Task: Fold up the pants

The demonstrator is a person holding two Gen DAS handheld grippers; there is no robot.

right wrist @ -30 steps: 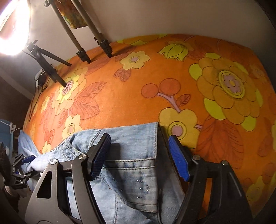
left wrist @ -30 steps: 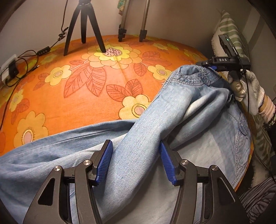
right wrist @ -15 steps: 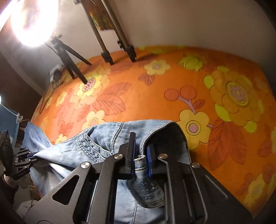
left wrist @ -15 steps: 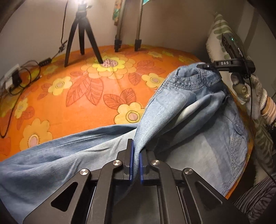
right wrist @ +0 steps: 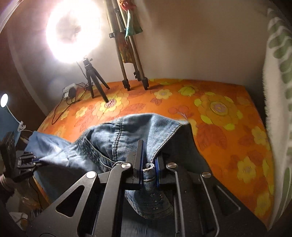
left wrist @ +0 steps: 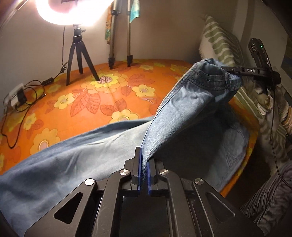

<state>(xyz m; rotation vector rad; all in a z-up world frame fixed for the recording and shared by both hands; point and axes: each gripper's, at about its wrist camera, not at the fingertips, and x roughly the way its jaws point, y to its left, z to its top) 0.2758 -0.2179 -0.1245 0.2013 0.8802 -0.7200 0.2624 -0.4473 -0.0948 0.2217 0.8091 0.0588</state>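
On the orange bed [left wrist: 76, 102], my left fingers [left wrist: 143, 160] pinch a fold of the jeans' [left wrist: 182, 109] leg, lifting it; farther right, my right fingers [right wrist: 148, 164] clamp the bunched waistband [right wrist: 148, 167]. Between them the denim hangs taut. That thick seam could slip free, I think, dropping the fold crooked.

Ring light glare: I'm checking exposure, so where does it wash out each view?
Left wrist view: the round white ring light blows out the top left corner. Right wrist view: it burns out the upper left and casts haze over the black mini tripod; the green-striped pillow smears.
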